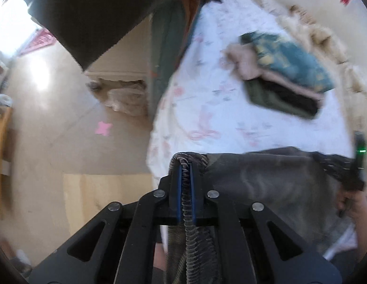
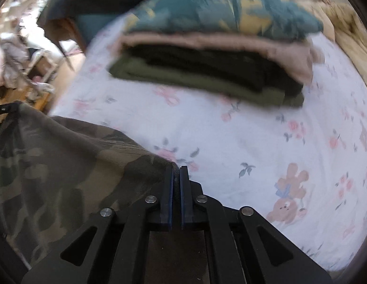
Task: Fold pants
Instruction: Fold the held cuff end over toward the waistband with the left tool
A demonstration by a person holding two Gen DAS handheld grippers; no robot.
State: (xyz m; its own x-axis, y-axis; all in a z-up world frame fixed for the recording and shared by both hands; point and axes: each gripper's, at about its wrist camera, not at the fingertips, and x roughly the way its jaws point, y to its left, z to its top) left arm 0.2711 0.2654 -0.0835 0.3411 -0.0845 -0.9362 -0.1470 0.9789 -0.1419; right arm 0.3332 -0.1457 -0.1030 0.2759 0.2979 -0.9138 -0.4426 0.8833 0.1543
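Observation:
The pants (image 1: 266, 179) are grey-green camouflage with a ribbed elastic waistband. My left gripper (image 1: 185, 165) is shut on the waistband, which runs between its fingers. The cloth stretches right toward my right gripper (image 1: 356, 172) at the frame edge. In the right wrist view my right gripper (image 2: 176, 169) is shut on a corner of the pants (image 2: 65, 165), which spread to the left. The pants are held taut between both grippers above the floral bed sheet (image 2: 230, 137).
A stack of folded clothes (image 2: 207, 54) lies on the bed beyond the pants, also in the left wrist view (image 1: 285, 75). The bed's left edge (image 1: 157, 123) drops to a tiled floor (image 1: 65, 130). Dark cloth (image 1: 84, 11) hangs at upper left.

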